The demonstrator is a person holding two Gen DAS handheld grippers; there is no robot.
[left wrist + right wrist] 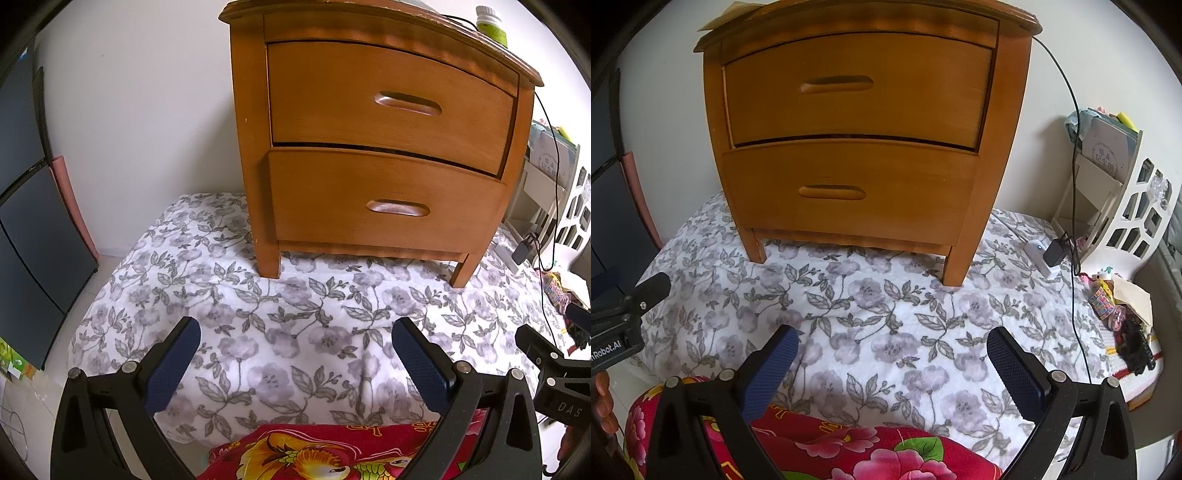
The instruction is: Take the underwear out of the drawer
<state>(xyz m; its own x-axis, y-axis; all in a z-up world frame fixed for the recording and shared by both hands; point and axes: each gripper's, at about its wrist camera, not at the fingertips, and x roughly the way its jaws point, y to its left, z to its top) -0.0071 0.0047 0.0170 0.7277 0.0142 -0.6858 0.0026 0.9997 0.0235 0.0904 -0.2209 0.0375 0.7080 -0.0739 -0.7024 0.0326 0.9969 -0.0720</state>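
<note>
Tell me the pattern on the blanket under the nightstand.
White blanket with grey flowers and leaves, clearest in the right wrist view; nightstand stands on it.

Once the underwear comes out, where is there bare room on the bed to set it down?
The floral blanket lies bare between the nightstand legs and the red floral cloth, and further left toward the wall. The right edge is crowded: a white adapter with black plug, a black cable and small clutter. Both grippers hover open.
</note>
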